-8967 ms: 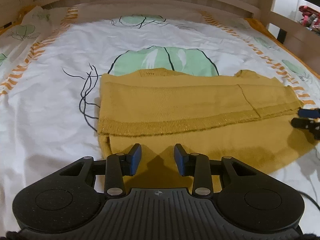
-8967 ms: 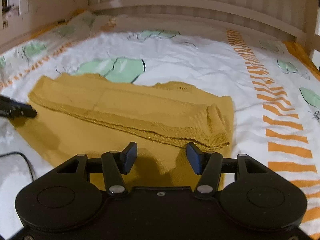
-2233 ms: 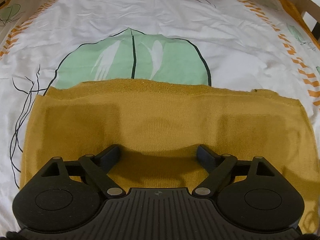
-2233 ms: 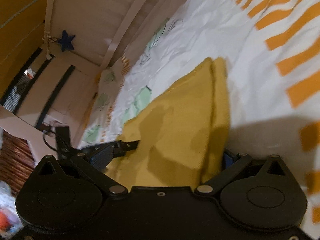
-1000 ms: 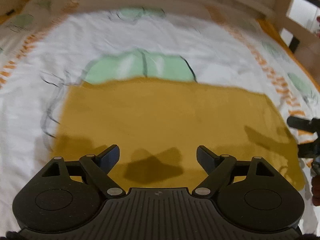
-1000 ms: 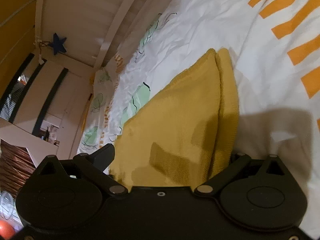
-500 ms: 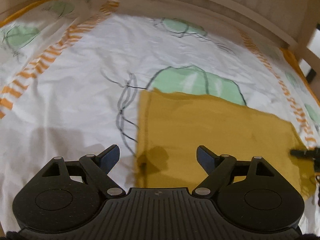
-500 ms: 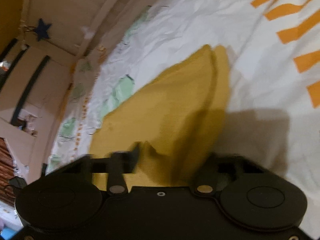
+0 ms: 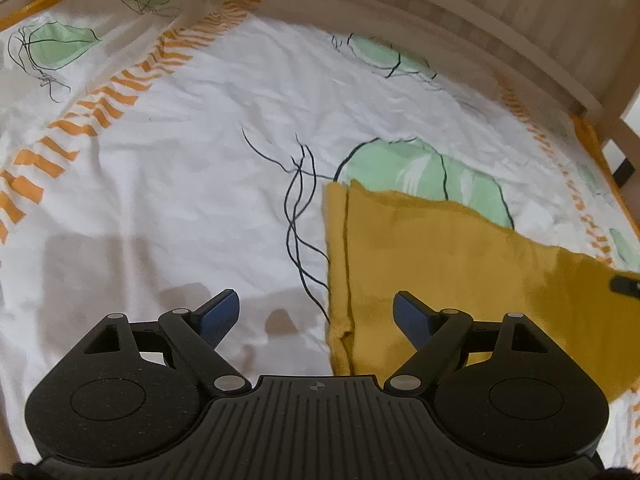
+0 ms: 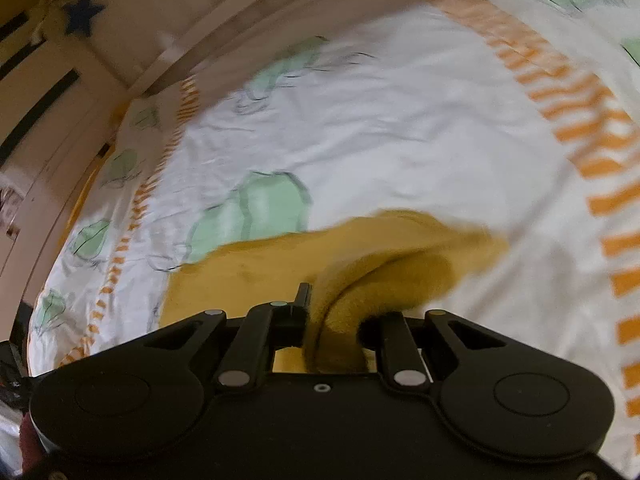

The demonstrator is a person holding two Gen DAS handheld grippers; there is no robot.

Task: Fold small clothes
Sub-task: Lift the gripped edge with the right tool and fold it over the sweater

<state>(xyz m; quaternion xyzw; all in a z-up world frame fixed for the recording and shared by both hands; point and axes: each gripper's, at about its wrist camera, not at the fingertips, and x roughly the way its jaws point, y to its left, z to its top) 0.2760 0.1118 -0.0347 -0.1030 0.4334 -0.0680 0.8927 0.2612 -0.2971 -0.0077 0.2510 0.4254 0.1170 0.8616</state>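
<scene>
A mustard-yellow knit garment point(image 9: 440, 264), folded into a long band, lies on the bed sheet point(image 9: 180, 200). My left gripper point(image 9: 316, 308) is open and hovers over the garment's left edge, which runs up between its blue pads with nothing gripped. In the right wrist view my right gripper point(image 10: 340, 312) has its jaws closing on the right end of the garment point(image 10: 260, 268), and the cloth bunches up between the fingers and rises off the sheet. A tip of the right gripper point(image 9: 626, 284) shows at the far right of the left wrist view.
The sheet is white with green leaf prints and orange striped borders point(image 10: 580, 120). A wooden bed rail point(image 9: 480, 40) runs along the far side. A dark blue star point(image 10: 82, 12) hangs on the wall at the upper left. Open sheet spreads left of the garment.
My left gripper has slid left from above the garment's middle to its left edge. My right gripper went from wide open to closed on the garment's right end and rose with it.
</scene>
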